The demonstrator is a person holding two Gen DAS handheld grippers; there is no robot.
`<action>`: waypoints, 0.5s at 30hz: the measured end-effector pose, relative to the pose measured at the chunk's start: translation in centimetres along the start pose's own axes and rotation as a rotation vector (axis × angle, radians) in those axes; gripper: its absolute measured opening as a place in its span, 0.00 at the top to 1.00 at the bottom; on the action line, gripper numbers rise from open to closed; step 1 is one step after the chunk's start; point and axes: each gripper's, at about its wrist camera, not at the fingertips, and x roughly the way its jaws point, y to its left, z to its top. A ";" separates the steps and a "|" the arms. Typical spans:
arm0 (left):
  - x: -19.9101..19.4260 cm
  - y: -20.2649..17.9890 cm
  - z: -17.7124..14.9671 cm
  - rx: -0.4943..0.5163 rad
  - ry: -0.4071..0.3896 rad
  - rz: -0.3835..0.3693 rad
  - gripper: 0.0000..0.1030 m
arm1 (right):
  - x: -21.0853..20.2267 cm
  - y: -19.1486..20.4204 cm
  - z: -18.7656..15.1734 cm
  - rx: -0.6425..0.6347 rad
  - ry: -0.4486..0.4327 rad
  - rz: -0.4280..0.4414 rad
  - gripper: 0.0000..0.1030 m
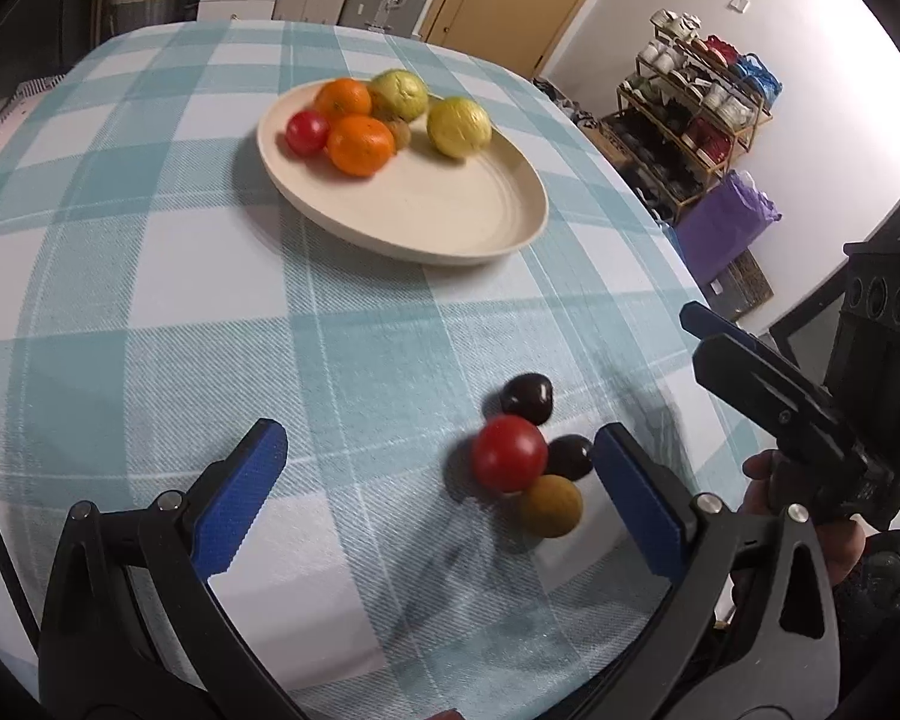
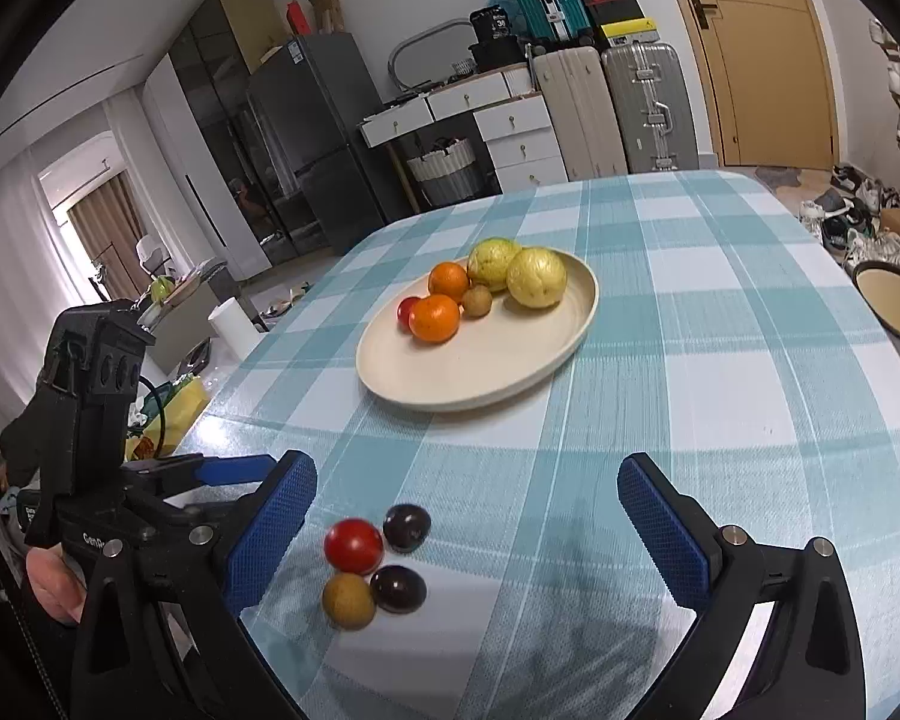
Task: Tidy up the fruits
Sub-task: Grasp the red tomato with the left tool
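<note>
A cream plate [image 1: 450, 222] [image 2: 510, 372] on the checked tablecloth holds two oranges [image 1: 359, 144], two yellow-green guavas [image 1: 457, 126], a small red tomato [image 1: 306, 132] and a small brown fruit [image 2: 477, 300]. Near the table's front lie a red tomato [image 1: 508, 453] [image 2: 353, 545], two dark plums [image 1: 527, 399] [image 2: 407, 527] and a tan round fruit [image 1: 551, 505] [image 2: 348, 600], all touching. My left gripper [image 1: 441, 492] is open and empty, its right finger beside the cluster. My right gripper [image 2: 468, 531] is open and empty, the cluster near its left finger.
The right gripper [image 1: 768, 384] shows at the right in the left wrist view; the left gripper [image 2: 168, 474] at the left in the right wrist view. A shoe rack [image 1: 690, 120] and purple bag stand beyond the table's right edge. Suitcases and drawers stand behind.
</note>
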 end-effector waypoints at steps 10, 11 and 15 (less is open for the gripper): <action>1.1 -0.9 -0.5 0.020 0.032 -0.008 0.01 | -0.3 -0.2 -1.0 0.015 0.010 -0.007 0.00; 1.1 -0.9 -0.6 0.020 0.034 -0.010 0.02 | -0.3 -0.3 -1.1 0.018 0.011 -0.009 0.00; 1.2 -0.9 -0.6 0.017 0.028 -0.032 0.02 | -0.4 -0.5 -1.6 0.030 0.017 -0.012 0.00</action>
